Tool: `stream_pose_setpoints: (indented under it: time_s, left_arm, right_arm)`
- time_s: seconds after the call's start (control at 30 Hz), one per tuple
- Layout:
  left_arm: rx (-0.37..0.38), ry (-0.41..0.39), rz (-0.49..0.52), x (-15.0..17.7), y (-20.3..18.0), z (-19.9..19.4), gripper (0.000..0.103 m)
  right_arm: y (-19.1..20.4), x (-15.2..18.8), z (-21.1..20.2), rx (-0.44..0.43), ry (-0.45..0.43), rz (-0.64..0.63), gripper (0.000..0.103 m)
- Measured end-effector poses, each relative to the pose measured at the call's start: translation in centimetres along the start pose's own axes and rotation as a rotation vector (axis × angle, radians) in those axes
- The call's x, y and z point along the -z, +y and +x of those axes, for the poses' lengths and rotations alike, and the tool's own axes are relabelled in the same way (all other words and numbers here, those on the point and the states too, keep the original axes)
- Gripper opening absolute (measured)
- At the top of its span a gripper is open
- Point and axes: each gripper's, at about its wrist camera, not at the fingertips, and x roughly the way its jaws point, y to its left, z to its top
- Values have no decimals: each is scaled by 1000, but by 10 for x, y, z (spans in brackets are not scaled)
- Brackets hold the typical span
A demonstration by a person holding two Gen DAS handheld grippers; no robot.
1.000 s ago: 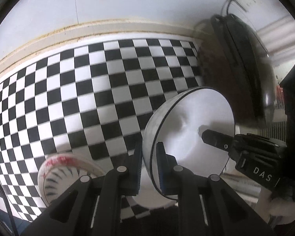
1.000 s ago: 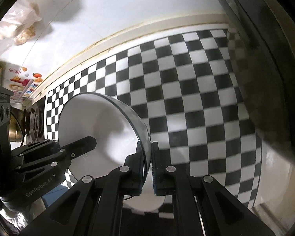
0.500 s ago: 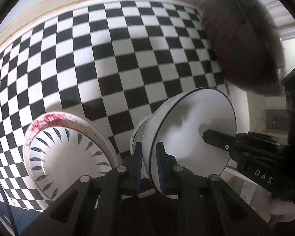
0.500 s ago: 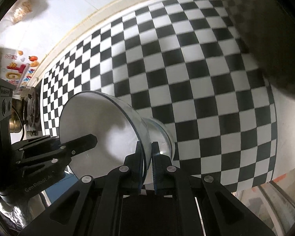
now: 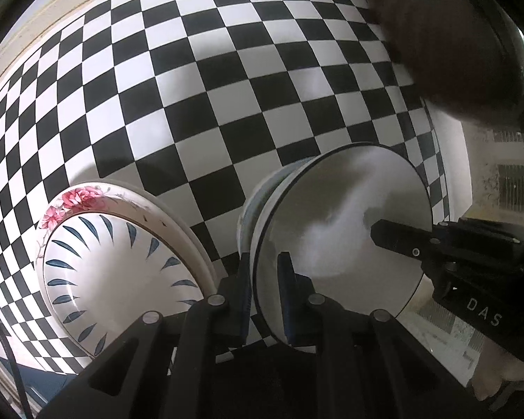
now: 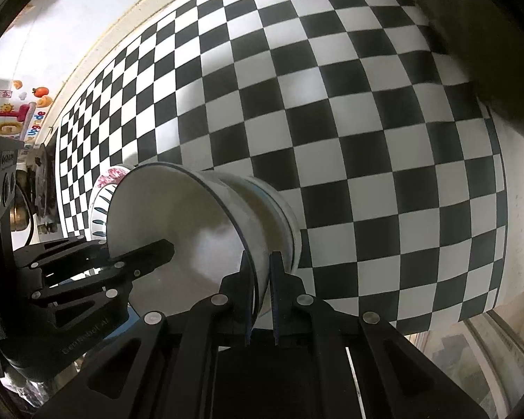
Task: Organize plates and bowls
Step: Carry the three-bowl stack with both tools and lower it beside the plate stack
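Checkerboard tabletop [image 5: 199,111] against pale wall [image 6: 87,17] — both claws clenched on white bowl [image 5: 339,230].

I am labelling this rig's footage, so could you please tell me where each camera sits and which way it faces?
Left wrist: on the left gripper, looking down along its jaws at the white bowl they clamp, the patterned plates and the checkered cloth; the right gripper shows.
Right wrist: on the right gripper, facing the same bowl from its opposite rim; the left gripper shows.
Shared: bowl, cloth, plates.
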Motion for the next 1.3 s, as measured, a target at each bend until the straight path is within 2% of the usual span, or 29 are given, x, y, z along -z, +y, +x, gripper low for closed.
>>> stream_pose_setpoints:
  time_s: [0.3,0.43,0.63,0.83,0.97,1.07,1.3]
  left_arm:
    - [-4,6,1,-1,-3,3,12]
    - [-45,5,9,3,-3,2,13]
    - [-33,-1,-4,4,1,0,13]
    - [-27,-10,-12,5,3,-5,13]
    - [-35,-18,-13,6,1,-7,13]
    - [-37,-23,-16,5,-1,-9,13]
    - [-49,-28,-8,6,-3,-9,13]
  right_arm:
    - [5,-3,5,11,16,-3,10]
    - [6,-4,5,6,34,5,16]
    - [8,-4,-1,20,25,-4,20]
    - [11,-3,-8,39,3,-28,20]
    - [8,2,-9,51,-14,-31,12]
    - [4,3,-8,45,-14,-26,10]
    - [2,4,-7,42,-17,-20,10]
